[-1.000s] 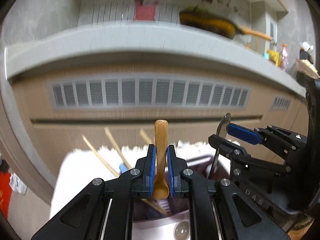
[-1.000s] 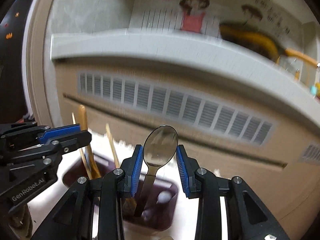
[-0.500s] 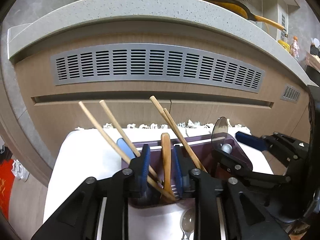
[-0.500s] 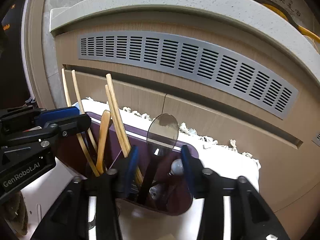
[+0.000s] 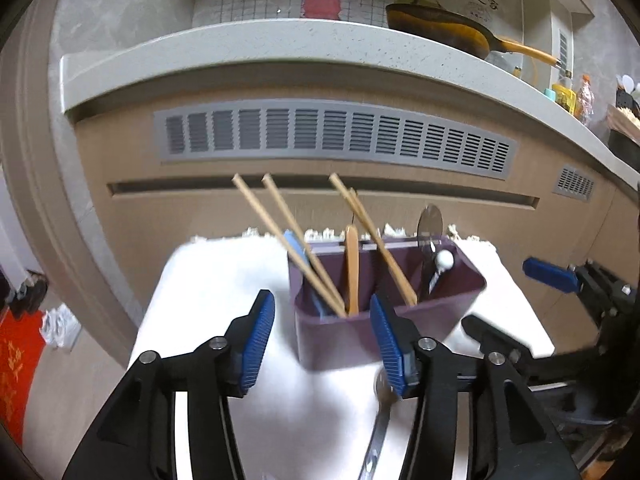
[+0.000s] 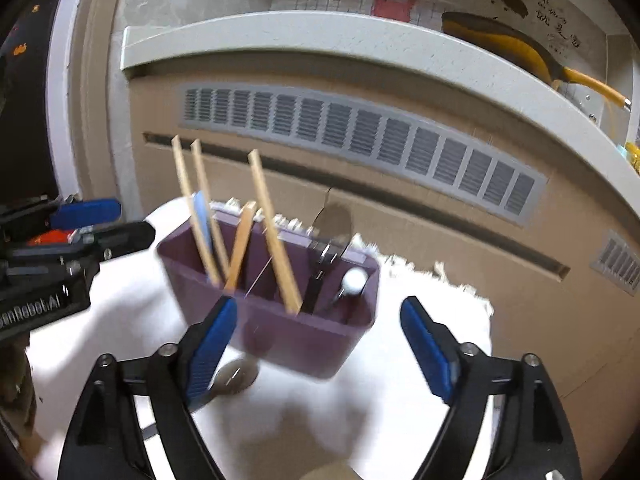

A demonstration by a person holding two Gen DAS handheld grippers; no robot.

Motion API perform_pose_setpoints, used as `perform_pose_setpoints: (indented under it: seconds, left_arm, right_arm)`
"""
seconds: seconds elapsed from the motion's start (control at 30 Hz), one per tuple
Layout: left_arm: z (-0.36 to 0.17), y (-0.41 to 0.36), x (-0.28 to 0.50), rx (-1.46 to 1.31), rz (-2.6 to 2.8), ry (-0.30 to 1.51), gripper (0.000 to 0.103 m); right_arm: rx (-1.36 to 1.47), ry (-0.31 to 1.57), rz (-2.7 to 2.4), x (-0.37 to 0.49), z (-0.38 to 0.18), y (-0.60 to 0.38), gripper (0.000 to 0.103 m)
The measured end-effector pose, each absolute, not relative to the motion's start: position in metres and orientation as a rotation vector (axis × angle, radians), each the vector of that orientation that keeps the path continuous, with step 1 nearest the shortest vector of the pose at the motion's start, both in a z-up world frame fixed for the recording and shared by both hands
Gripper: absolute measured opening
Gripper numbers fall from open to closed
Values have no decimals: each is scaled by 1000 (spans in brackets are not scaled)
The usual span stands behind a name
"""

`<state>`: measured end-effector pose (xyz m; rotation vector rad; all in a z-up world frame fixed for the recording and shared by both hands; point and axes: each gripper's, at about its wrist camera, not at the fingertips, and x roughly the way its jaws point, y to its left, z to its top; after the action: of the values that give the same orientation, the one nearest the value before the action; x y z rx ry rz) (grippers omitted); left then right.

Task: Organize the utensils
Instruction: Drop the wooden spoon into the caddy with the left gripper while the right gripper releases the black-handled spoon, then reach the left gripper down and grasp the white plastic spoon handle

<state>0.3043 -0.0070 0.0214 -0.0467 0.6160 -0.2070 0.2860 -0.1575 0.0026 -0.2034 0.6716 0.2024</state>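
Left wrist view: our left tool [image 5: 322,338] sits lower centre, blue pads spread wide, gripping nothing. Just beyond it, mid-frame, the purple utensil holder [image 5: 384,320] stands on the white cloth-covered bench [image 5: 224,280]. Chopsticks [image 5: 288,240] lean up-left out of its left compartment, and the wooden spoon [image 5: 352,268] stands handle-down in the middle, so each sort looks to get its own slot. The metal spoon [image 5: 430,224] sticks up at the holder's right end, next to a white-knobbed piece. One more metal spoon [image 5: 380,420] lies flat on the cloth at lower centre-right, partly behind our right-hand pad; we judge it next to sort. The right tool [image 5: 548,276] shows at the right edge, released.

Right wrist view: the right tool [image 6: 316,344] at bottom, pads wide apart, empty. The holder [image 6: 312,340] is centre, blurred. The left tool [image 6: 88,220] is at left edge. The loose spoon bowl [image 6: 236,376] lies on the cloth below the holder, beside the left-hand pad.
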Motion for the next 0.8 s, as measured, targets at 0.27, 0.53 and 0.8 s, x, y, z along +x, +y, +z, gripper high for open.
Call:
perform_pose_setpoints:
  seconds: [0.27, 0.53, 0.8]
  left_arm:
    - [-19, 37, 262, -124, -140, 708, 64]
    - [-68, 76, 227, -162, -61, 783, 65]
    - [-82, 91, 211, -211, -69, 822, 68]
  right_arm:
    - [-138, 835, 210, 283, -50, -144, 86]
    - [-80, 922, 156, 303, -88, -117, 86]
    - [-67, 1000, 128, 325, -112, -102, 62]
